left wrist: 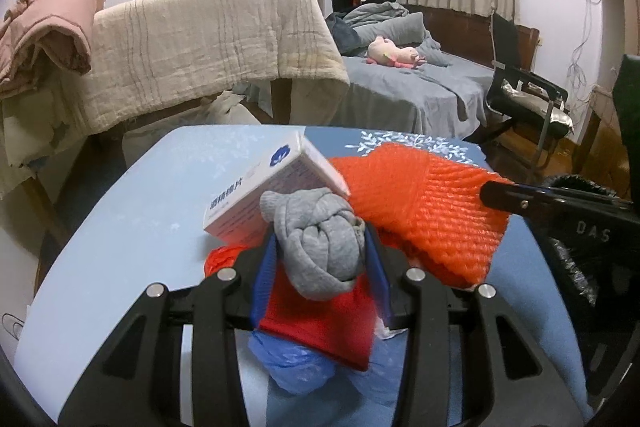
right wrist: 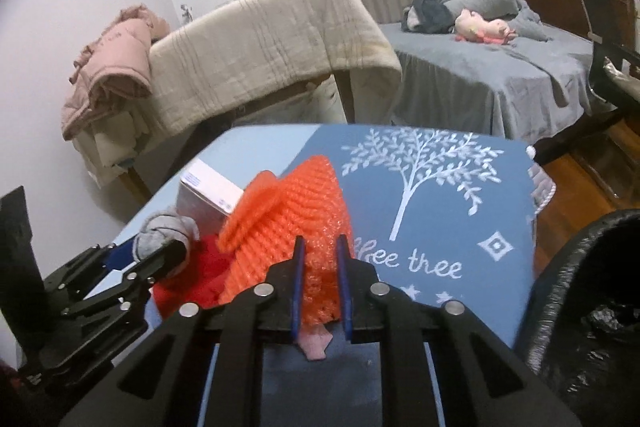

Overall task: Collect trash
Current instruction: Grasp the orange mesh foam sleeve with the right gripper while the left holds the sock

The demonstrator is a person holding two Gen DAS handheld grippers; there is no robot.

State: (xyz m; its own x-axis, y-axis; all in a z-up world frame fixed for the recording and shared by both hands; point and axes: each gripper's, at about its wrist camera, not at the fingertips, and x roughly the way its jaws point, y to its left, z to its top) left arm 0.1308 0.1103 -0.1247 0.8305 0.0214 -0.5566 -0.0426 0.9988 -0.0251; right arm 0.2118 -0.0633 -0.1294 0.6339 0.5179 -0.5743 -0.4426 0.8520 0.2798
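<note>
The left gripper [left wrist: 320, 247] clamps a knotted grey fabric bundle [left wrist: 316, 239] between its blue pads, with red cloth [left wrist: 320, 323] and a crumpled blue plastic bag [left wrist: 296, 367] beneath it (a white printed cardboard box [left wrist: 260, 195] leans just beyond). The right gripper [right wrist: 320, 267] pinches the near edge of the orange foam mesh netting [right wrist: 288, 211]. To its right stands a black-lined bin [right wrist: 592, 307]; ahead spreads the blue tree-print tablecloth [right wrist: 460, 211].

Both wrist views look close down at the table [left wrist: 132, 211], toward the bed [left wrist: 400, 91].
</note>
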